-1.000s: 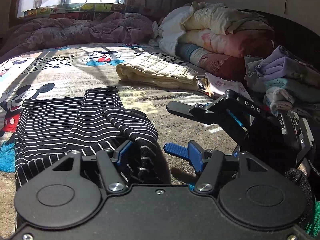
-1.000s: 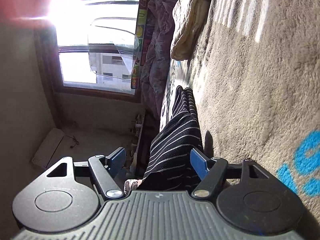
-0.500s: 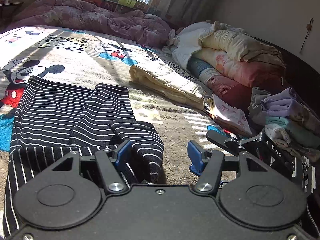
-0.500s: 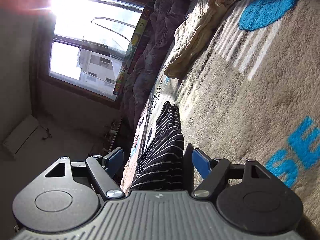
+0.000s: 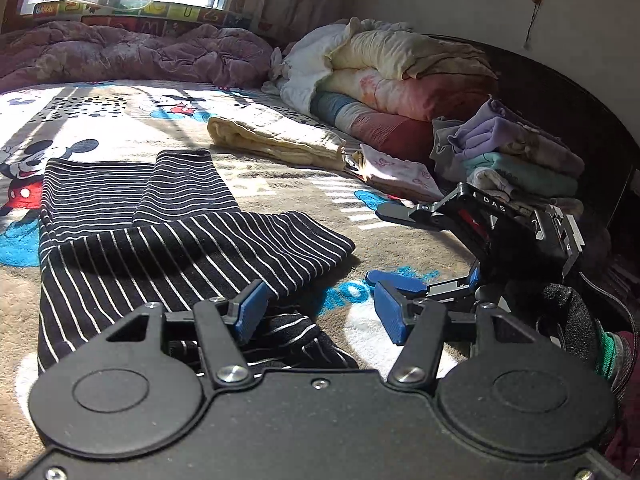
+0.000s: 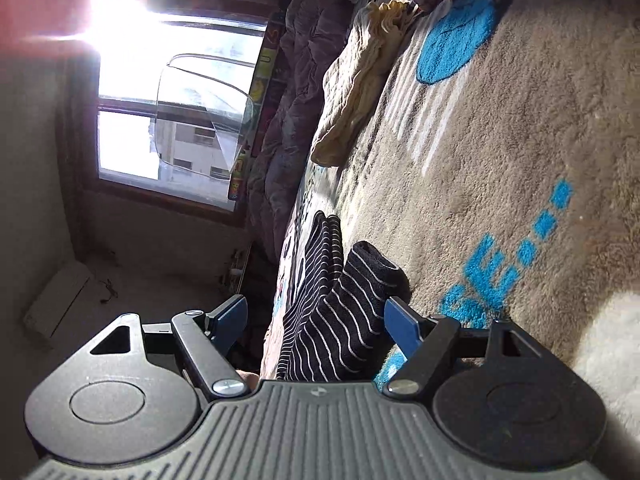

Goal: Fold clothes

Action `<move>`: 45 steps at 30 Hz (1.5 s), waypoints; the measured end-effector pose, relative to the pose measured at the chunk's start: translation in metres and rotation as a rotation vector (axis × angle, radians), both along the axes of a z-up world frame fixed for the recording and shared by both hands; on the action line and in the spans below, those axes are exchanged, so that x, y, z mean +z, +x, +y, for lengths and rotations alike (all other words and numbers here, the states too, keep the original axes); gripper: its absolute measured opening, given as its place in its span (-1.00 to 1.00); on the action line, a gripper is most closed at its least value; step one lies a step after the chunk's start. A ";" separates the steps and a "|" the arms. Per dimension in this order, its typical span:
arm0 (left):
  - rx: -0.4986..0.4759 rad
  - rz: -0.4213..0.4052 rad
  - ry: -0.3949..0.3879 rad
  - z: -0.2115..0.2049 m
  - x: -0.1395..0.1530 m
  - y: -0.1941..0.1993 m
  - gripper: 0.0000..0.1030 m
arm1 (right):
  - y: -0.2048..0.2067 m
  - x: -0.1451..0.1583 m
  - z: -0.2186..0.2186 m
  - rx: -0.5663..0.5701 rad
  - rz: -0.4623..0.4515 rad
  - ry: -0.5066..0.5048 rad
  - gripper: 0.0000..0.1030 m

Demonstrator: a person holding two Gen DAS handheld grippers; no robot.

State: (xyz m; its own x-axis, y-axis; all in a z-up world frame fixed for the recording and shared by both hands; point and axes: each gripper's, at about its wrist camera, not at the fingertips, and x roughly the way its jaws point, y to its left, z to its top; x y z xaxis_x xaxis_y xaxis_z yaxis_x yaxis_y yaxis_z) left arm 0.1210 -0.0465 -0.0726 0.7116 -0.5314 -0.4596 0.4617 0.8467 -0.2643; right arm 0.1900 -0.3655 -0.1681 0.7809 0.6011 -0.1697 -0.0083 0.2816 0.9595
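Note:
A black garment with thin white stripes lies on the cartoon-print bed cover, partly folded, one layer laid across the lower part. My left gripper is open just above its near right edge, with cloth under the left finger. The right gripper shows in the left wrist view, turned on its side, open, to the right of the garment. In the right wrist view the right gripper is open, with the striped garment lying between its fingers; no grip shows.
A folded cream blanket lies beyond the garment. Stacked quilts and a pile of folded clothes are at the back right. A purple duvet lies under the window.
The striped sleeve that stood bunched between the left fingers now lies spread flat across the garment. Both grippers have drawn back towards the near edge; the right gripper sits lower.

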 end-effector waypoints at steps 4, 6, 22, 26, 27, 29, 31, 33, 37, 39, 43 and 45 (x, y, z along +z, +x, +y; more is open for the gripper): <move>0.158 -0.030 -0.050 0.065 0.010 -0.028 0.20 | -0.005 0.006 0.026 0.122 0.020 -0.093 0.48; 0.243 -0.017 -0.078 0.098 0.008 -0.035 0.21 | 0.001 0.010 0.041 0.128 0.011 -0.158 0.48; 0.146 -0.148 0.266 0.074 -0.029 -0.053 0.18 | 0.030 0.001 0.068 -0.086 0.009 -0.344 -0.39; 0.121 -0.170 0.265 0.061 -0.034 -0.039 0.18 | 0.032 -0.005 0.063 -0.090 0.021 -0.313 -0.62; 0.113 -0.158 0.251 0.061 -0.037 -0.035 0.18 | 0.031 -0.006 0.062 -0.086 0.017 -0.311 -0.65; 0.073 -0.078 0.243 0.060 -0.045 -0.026 0.18 | 0.032 -0.006 0.062 -0.080 0.009 -0.309 -0.68; 0.049 -0.054 0.253 0.057 -0.051 -0.026 0.17 | 0.031 -0.004 0.062 -0.079 -0.001 -0.306 -0.82; 0.027 -0.060 0.241 0.059 -0.044 -0.030 0.17 | 0.030 -0.002 0.059 -0.094 -0.012 -0.301 -0.86; 0.078 -0.091 0.133 0.082 -0.029 -0.033 0.17 | 0.026 0.006 0.053 -0.130 -0.042 -0.287 -0.87; 0.109 -0.092 0.056 0.093 -0.027 -0.029 0.17 | 0.027 0.006 0.053 -0.130 -0.037 -0.280 -0.87; 0.093 -0.072 0.027 0.090 -0.034 -0.018 0.17 | 0.034 -0.007 0.055 -0.097 0.038 -0.209 -0.49; 0.032 0.069 0.143 0.075 -0.053 -0.005 0.17 | 0.038 -0.005 0.060 -0.091 0.033 -0.247 -0.46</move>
